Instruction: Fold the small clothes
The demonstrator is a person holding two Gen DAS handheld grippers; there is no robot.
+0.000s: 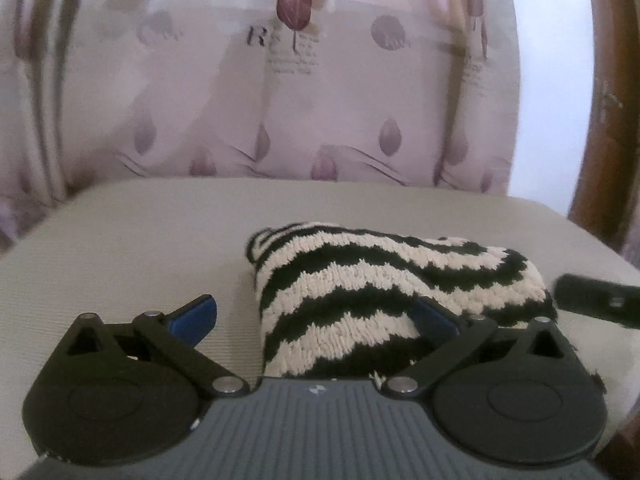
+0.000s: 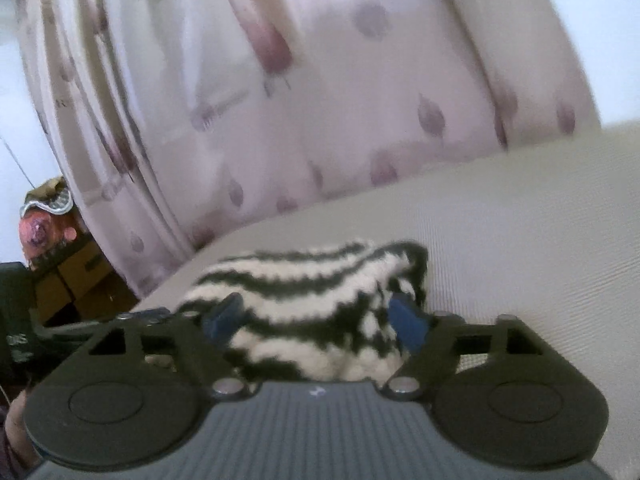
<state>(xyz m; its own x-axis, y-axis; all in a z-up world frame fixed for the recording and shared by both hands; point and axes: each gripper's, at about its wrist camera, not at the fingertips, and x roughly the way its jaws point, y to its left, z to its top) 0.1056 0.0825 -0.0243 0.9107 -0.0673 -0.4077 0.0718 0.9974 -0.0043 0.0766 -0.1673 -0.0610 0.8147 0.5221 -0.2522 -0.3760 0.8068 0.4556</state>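
The black-and-cream striped knit garment (image 1: pixel 384 284) is being seen as a thick, compact bundle, with layers stacked one over another, lying on the beige cushion (image 1: pixel 128 248). From that shape it is judged that most of the folding is already done; what is left, as far as can be told, is a last tidy or press and the letting go. Whether a further fold is meant cannot be told.

Relative to the garment, the left gripper (image 1: pixel 316 320) is being held low at its near edge, the fingers spread wide. One blue pad is lying clear of the garment on the bare cushion, while the other blue pad is being partly covered by the knit, so nothing is being pinched. In the right wrist view the garment (image 2: pixel 312 304) is being straddled by the right gripper (image 2: pixel 320 320), the two blue pads set against its two sides with the jaws wide apart; whether the bundle is actually being squeezed cannot be told, since the view is blurred. The right gripper is also being glimpsed as a dark bar (image 1: pixel 596 296) just beside the garment.

Behind the garment, past the cushion's far edge, a pale leaf-printed curtain (image 1: pixel 280 100) is hanging, and beside that a wooden frame (image 1: pixel 604 132) is being seen.
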